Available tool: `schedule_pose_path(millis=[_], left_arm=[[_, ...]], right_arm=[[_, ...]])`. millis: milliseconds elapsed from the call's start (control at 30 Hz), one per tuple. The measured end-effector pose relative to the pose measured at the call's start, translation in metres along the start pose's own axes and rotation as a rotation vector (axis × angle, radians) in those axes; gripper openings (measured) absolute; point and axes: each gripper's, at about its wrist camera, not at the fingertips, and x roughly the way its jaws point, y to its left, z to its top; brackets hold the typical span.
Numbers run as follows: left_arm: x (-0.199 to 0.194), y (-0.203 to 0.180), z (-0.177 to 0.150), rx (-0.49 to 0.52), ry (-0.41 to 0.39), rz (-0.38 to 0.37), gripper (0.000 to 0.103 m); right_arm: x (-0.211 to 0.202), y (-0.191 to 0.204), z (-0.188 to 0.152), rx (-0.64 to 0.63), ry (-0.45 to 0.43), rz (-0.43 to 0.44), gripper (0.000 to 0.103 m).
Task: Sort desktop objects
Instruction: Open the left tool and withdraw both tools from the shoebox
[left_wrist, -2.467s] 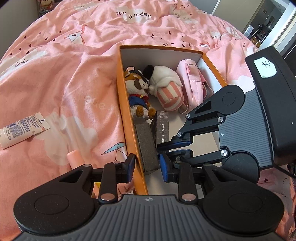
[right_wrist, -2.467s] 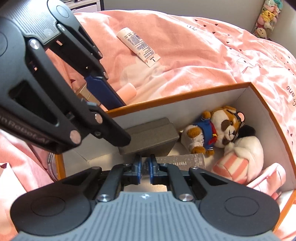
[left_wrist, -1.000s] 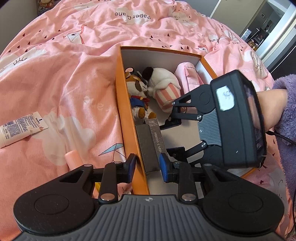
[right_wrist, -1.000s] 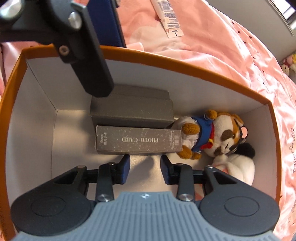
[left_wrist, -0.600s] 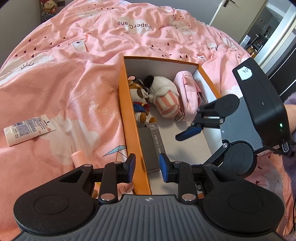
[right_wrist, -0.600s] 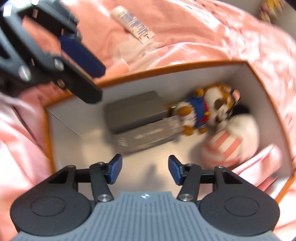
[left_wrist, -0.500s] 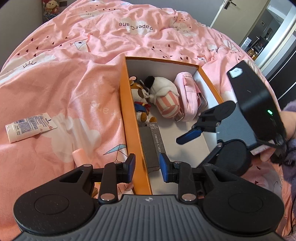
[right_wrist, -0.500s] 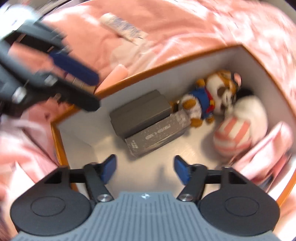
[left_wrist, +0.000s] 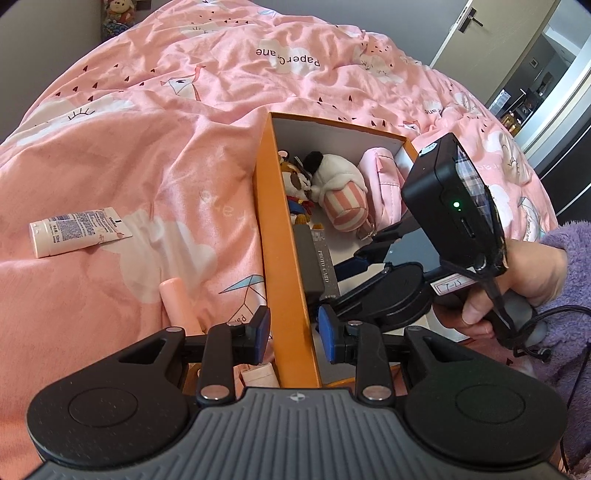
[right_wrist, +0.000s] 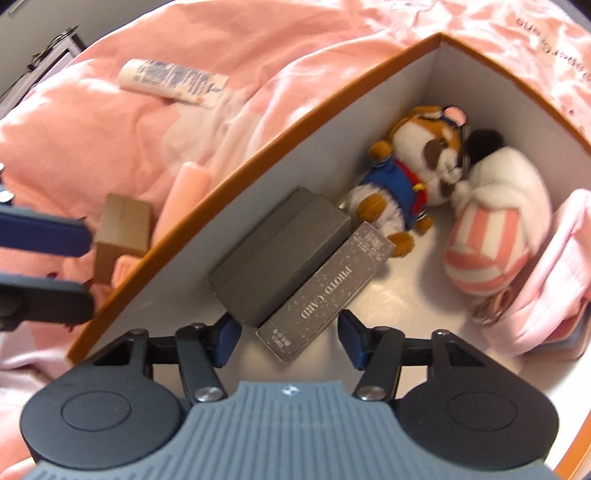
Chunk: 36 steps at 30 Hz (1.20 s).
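An orange box (left_wrist: 275, 236) with a white inside (right_wrist: 258, 192) lies on the pink bed. In it lie a dark grey box (right_wrist: 273, 247), a grey PHOTO CARD box (right_wrist: 325, 291), a dog plush (right_wrist: 413, 177), a striped plush (right_wrist: 491, 236) and a pink pouch (right_wrist: 554, 273). My right gripper (right_wrist: 290, 338) is open and empty just above the PHOTO CARD box. My left gripper (left_wrist: 293, 332) is open, straddling the box's near left wall without closing on it.
On the bedspread left of the box lie a white tube (left_wrist: 74, 232), a pink stick (left_wrist: 177, 299) and a small brown block (right_wrist: 122, 229). The right gripper's body (left_wrist: 454, 206) and the hand holding it hang over the box's right side.
My right gripper let go of the PHOTO CARD box, which now lies beside the dark grey box, then opened wide and drew back. My left gripper stayed over the box wall.
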Motion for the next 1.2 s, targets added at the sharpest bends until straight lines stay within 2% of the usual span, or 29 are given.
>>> schedule_pose_path(millis=[100, 333, 433, 533, 633, 700, 767, 933, 1067, 1200], left_arm=[[-0.001, 0.003, -0.001, -0.004, -0.006, -0.002, 0.032], [-0.002, 0.009, -0.002, -0.017, -0.007, 0.002, 0.032], [-0.003, 0.01, -0.003, -0.02, -0.008, 0.002, 0.032], [-0.003, 0.011, -0.004, -0.018, -0.005, 0.001, 0.032], [-0.002, 0.01, -0.004, -0.014, -0.006, -0.002, 0.032], [-0.003, 0.009, -0.004, -0.012, -0.009, -0.004, 0.032], [-0.004, 0.009, -0.005, -0.009, -0.01, -0.003, 0.032], [-0.008, 0.01, -0.006, -0.005, -0.011, 0.008, 0.032], [-0.016, 0.014, -0.006, -0.005, -0.019, 0.019, 0.032], [-0.031, 0.028, -0.01, -0.012, -0.036, 0.052, 0.032]], right_arm=[[0.003, -0.006, 0.003, 0.014, -0.01, -0.004, 0.054], [-0.001, -0.005, 0.004, -0.025, -0.019, -0.029, 0.054], [-0.01, 0.0, -0.001, -0.072, -0.038, -0.032, 0.062], [-0.02, 0.001, -0.008, -0.104, -0.031, 0.007, 0.063], [-0.018, 0.005, -0.013, -0.148, -0.009, 0.009, 0.056], [-0.016, 0.004, -0.016, -0.169, -0.007, -0.016, 0.037], [-0.014, 0.003, -0.018, -0.191, -0.026, -0.028, 0.033], [-0.013, 0.002, -0.018, -0.206, -0.038, -0.009, 0.031], [-0.019, 0.005, -0.017, -0.192, -0.014, -0.032, 0.033], [-0.054, 0.015, -0.021, -0.173, -0.085, -0.055, 0.036]])
